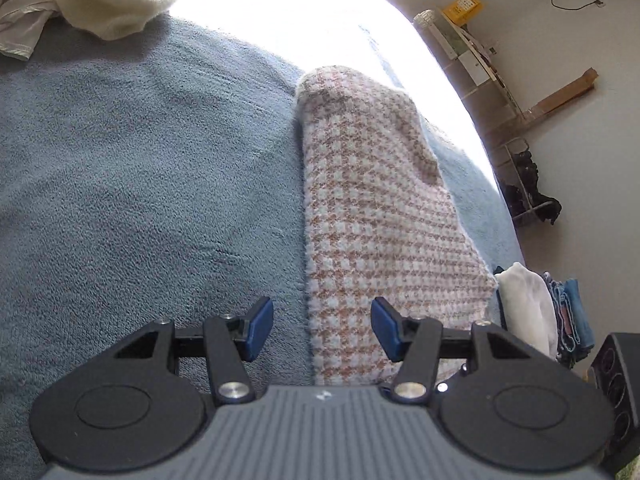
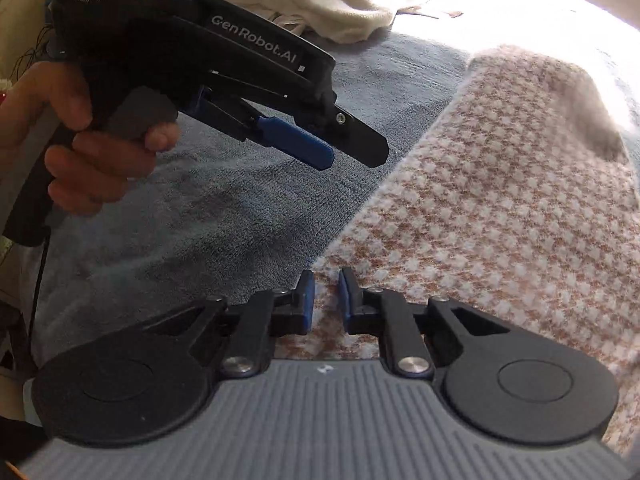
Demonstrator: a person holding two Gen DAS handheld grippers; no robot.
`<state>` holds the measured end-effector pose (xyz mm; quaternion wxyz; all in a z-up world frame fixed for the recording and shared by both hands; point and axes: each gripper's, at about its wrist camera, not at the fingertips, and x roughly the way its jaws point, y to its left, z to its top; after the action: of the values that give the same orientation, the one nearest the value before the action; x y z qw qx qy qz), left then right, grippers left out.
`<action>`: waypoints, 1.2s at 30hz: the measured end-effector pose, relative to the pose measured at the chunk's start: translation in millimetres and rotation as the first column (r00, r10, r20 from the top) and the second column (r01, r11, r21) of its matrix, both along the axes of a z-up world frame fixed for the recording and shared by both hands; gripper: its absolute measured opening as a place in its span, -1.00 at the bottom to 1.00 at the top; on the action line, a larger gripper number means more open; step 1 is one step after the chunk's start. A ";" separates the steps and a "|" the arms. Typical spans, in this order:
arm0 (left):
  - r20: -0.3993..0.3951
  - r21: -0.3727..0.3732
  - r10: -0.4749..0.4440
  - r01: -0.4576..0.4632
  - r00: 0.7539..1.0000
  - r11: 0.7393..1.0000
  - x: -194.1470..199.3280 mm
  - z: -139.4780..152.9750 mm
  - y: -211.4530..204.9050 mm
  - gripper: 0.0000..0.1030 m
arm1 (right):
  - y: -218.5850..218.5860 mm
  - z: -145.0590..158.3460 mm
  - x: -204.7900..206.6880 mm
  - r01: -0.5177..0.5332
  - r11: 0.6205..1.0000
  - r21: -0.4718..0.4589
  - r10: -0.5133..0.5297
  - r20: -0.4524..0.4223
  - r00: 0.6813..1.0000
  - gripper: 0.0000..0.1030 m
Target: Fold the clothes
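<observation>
Right of centre on the blue bed, your checked knit looks soft, thick, floppy; pinch its near edge. Left gripper fingers apart; right gripper fingers nearly together, empty.

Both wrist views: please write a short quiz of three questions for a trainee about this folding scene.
1. True or false: the left gripper stands open, with the edge of the checked garment showing between its fingers.
2. Multiple choice: what lies under the checked garment? A) a wooden floor B) a blue blanket C) a glass table
3. Fill in: in the right wrist view, the right gripper is nearly closed, with a narrow ____ between its pads, over the garment's edge.

Key: 1 true; 2 B; 3 gap
</observation>
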<state>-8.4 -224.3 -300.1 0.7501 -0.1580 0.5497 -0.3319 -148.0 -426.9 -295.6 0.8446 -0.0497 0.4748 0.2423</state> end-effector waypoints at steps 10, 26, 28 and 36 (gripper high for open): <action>-0.014 -0.027 -0.035 0.035 0.999 0.999 25.9 -10.3 -1.2 0.05 | -145.5 2.3 -26.3 0.316 0.947 -0.066 -0.320 -0.078 0.944 -1.00; 0.002 -0.085 -0.079 0.079 0.997 0.993 28.8 -22.2 -28.7 0.06 | -143.5 55.7 53.1 0.394 0.918 0.053 -0.395 0.020 0.918 -0.49; 0.011 -0.098 -0.061 0.062 0.998 0.993 28.6 -22.6 -30.5 0.08 | -151.2 59.3 85.1 0.407 0.903 0.136 -0.415 0.037 0.909 -0.32; -0.006 -0.239 0.111 -0.109 0.994 0.965 79.6 -45.7 -37.3 0.10 | -219.0 13.6 195.4 0.456 0.761 0.461 -0.426 -0.175 0.888 0.54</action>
<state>71.1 -261.6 -345.8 0.7449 -0.2763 0.4934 -0.3541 47.4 -646.0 -281.9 0.8475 0.2861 0.4210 0.1503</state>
